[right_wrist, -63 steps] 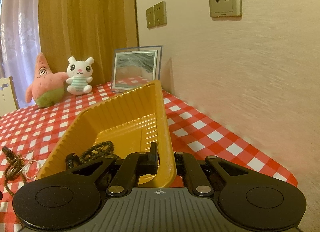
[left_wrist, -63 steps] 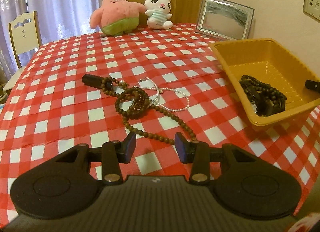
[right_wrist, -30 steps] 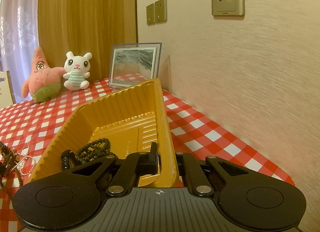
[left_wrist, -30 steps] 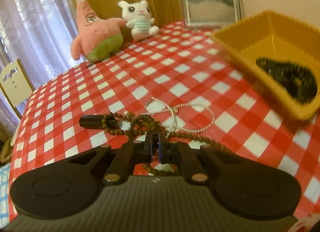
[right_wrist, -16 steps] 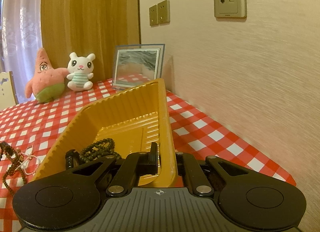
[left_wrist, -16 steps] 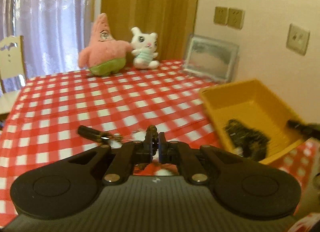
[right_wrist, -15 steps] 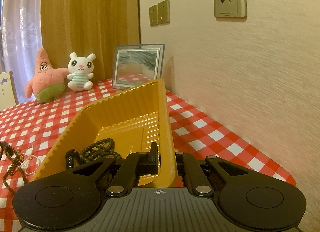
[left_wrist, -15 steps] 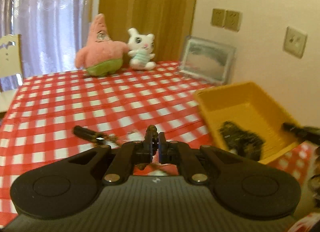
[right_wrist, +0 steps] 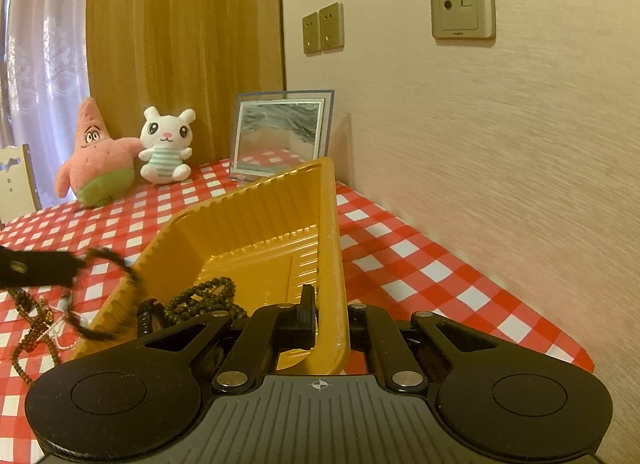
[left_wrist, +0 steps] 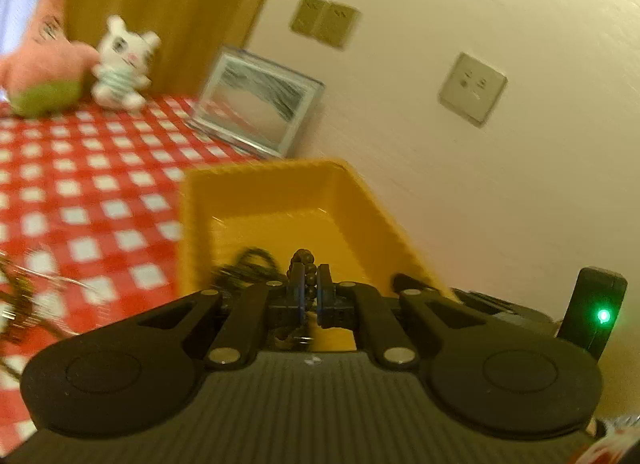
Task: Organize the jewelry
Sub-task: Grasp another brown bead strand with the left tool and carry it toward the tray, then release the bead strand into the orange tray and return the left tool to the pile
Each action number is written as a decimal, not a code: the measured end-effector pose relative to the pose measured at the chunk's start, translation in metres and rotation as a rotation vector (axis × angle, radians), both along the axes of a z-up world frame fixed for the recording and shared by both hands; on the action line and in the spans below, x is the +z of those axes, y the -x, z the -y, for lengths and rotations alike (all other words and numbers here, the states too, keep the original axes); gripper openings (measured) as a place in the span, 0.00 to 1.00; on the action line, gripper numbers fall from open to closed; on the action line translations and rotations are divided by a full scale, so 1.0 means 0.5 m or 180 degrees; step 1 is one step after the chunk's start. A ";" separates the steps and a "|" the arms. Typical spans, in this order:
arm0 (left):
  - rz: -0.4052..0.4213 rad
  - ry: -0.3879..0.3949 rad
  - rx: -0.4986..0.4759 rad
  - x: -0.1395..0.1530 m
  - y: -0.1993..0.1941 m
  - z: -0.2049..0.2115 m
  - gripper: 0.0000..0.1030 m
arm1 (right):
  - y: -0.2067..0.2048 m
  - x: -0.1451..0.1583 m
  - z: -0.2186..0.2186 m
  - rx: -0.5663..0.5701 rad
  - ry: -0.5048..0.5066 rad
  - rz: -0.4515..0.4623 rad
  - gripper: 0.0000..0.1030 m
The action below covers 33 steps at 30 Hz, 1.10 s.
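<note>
While tilted, left gripper (left_wrist: 309,291) (jaws clamped) carries beads (left_wrist: 303,257).

The tray (right_wrist: 256,220) looks like glossy yellow ribbed plastic. The tablecloth (right_wrist: 404,264) is smooth checked cloth. The beads (right_wrist: 204,296) are dark and matt. Both soft toys (right_wrist: 166,144) are fuzzy plush; the wall (right_wrist: 500,136) is rough-textured.

My left-wrist view motion-blurred: checked tablecloth (left_wrist: 100,200), pink star plush (left_wrist: 36,68) cut by left edge. Brown bead strand (left_wrist: 305,260) mostly hidden between my left gripper (left_wrist: 309,284) fingers; hanging part unseen. Dark beads (right_wrist: 204,300) in yellow tray (right_wrist: 248,224) partly behind my right gripper (right_wrist: 326,320). Right finger behind tray wall. Jewelry left on cloth (right_wrist: 36,324) smeared.
</note>
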<state>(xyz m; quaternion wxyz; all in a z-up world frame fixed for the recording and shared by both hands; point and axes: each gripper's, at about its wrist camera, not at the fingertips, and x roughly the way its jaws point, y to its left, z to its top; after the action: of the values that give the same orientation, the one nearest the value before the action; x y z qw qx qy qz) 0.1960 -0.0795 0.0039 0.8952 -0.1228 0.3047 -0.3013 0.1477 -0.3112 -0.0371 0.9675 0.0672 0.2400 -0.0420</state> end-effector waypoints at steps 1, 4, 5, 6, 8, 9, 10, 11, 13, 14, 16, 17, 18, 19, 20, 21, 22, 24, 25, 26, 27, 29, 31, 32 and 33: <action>-0.0048 0.0038 -0.0049 -0.005 -0.005 0.010 0.04 | 0.000 0.000 0.000 0.0000 -0.0004 -0.0001 0.05; -0.0140 0.0034 -0.0142 -0.020 -0.017 0.040 0.05 | 0.000 0.000 0.000 0.0002 -0.0007 -0.0001 0.05; -0.0160 -0.0006 -0.0148 -0.025 -0.021 0.049 0.05 | 0.000 0.000 0.000 0.0002 -0.0007 -0.0001 0.05; -0.0189 -0.0030 -0.0148 -0.030 -0.025 0.054 0.05 | 0.000 0.000 0.000 0.0003 -0.0006 -0.0001 0.05; -0.0288 0.0001 -0.0144 -0.038 -0.033 0.054 0.07 | 0.000 0.001 0.000 0.0007 -0.0011 0.0002 0.05; -0.0327 0.0046 -0.0136 -0.040 -0.035 0.052 0.09 | 0.000 0.000 0.000 0.0008 -0.0012 0.0002 0.05; -0.0344 0.0103 -0.0141 -0.038 -0.033 0.049 0.15 | 0.001 0.000 0.001 0.0008 -0.0015 0.0001 0.05; -0.0338 0.0140 -0.0145 -0.036 -0.030 0.045 0.21 | 0.001 0.000 0.001 0.0006 -0.0015 -0.0001 0.06; -0.0266 0.0107 -0.0121 -0.029 -0.021 0.039 0.22 | 0.001 0.000 0.001 0.0005 -0.0025 -0.0005 0.06; -0.0227 0.0068 -0.0109 -0.026 -0.014 0.035 0.22 | 0.001 0.000 0.001 0.0005 -0.0023 -0.0004 0.06; -0.0204 0.0009 -0.0056 -0.023 -0.002 0.024 0.22 | 0.001 0.000 0.001 0.0007 -0.0027 -0.0006 0.05; -0.0212 -0.0025 -0.0013 -0.024 0.005 0.014 0.22 | 0.001 0.000 0.001 0.0006 -0.0028 -0.0005 0.05; -0.0214 -0.0064 0.0041 -0.026 0.013 0.002 0.22 | 0.001 0.000 0.001 0.0006 -0.0028 -0.0005 0.05; -0.0217 -0.0106 0.0099 -0.028 0.020 -0.010 0.22 | 0.001 -0.001 0.001 0.0007 -0.0028 -0.0003 0.05; -0.0227 -0.0142 0.0159 -0.030 0.027 -0.025 0.22 | 0.001 -0.001 0.001 0.0006 -0.0027 -0.0004 0.05; -0.0240 -0.0171 0.0227 -0.033 0.033 -0.039 0.22 | 0.001 -0.001 0.001 0.0004 -0.0030 -0.0006 0.05; -0.0260 -0.0186 0.0299 -0.036 0.039 -0.057 0.22 | 0.001 -0.001 0.001 0.0005 -0.0031 -0.0007 0.05; -0.0309 -0.0202 0.0452 -0.043 0.052 -0.096 0.22 | 0.001 0.000 0.001 0.0006 -0.0028 -0.0006 0.05; -0.0324 -0.0223 0.0532 -0.046 0.058 -0.115 0.22 | 0.001 -0.001 0.001 0.0006 -0.0028 -0.0005 0.05; -0.0334 -0.0258 0.0627 -0.049 0.064 -0.135 0.22 | 0.001 -0.001 0.001 0.0005 -0.0025 -0.0004 0.05; -0.0341 -0.0301 0.0725 -0.052 0.069 -0.154 0.22 | 0.001 -0.001 0.000 0.0005 -0.0020 -0.0003 0.05; -0.0359 -0.0371 0.0881 -0.058 0.077 -0.190 0.22 | 0.001 -0.001 0.001 0.0007 -0.0026 -0.0005 0.05; -0.0379 -0.0447 0.1033 -0.066 0.085 -0.217 0.22 | 0.001 -0.001 0.001 0.0007 -0.0021 -0.0006 0.05; -0.0392 -0.0500 0.1106 -0.070 0.088 -0.232 0.22 | 0.000 -0.001 0.002 0.0008 -0.0019 -0.0007 0.05; -0.0399 -0.0543 0.1164 -0.073 0.091 -0.244 0.22 | 0.000 -0.001 0.002 0.0008 -0.0015 -0.0008 0.05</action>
<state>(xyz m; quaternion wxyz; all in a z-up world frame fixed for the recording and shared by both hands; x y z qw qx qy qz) 0.1506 0.0422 -0.0326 0.9214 -0.1184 0.3569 -0.0987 0.1479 -0.3122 -0.0376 0.9671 0.0691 0.2415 -0.0403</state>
